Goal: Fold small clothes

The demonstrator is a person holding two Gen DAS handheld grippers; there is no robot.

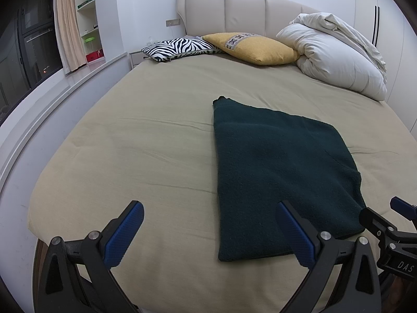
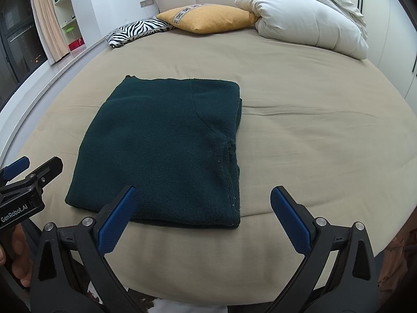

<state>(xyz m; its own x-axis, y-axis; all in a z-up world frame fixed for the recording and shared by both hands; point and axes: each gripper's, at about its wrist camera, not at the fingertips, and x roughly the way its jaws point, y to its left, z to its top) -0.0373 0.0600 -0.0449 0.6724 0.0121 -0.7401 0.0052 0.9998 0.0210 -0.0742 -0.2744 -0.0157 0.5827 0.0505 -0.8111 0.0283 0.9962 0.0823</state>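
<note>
A dark green knitted garment (image 1: 281,172) lies folded into a flat rectangle on the beige bed sheet (image 1: 146,140). It also shows in the right wrist view (image 2: 166,151). My left gripper (image 1: 208,232) is open and empty, held above the near edge of the bed at the garment's near left corner. My right gripper (image 2: 203,216) is open and empty, held above the garment's near right corner. The right gripper shows at the right edge of the left wrist view (image 1: 391,224), and the left gripper shows at the left edge of the right wrist view (image 2: 28,172).
A zebra-print pillow (image 1: 179,48), a yellow pillow (image 1: 250,48) and a bundled white duvet (image 1: 336,54) lie at the head of the bed by the padded headboard (image 1: 242,10). A window ledge (image 1: 52,99) and shelves (image 1: 88,20) run along the left.
</note>
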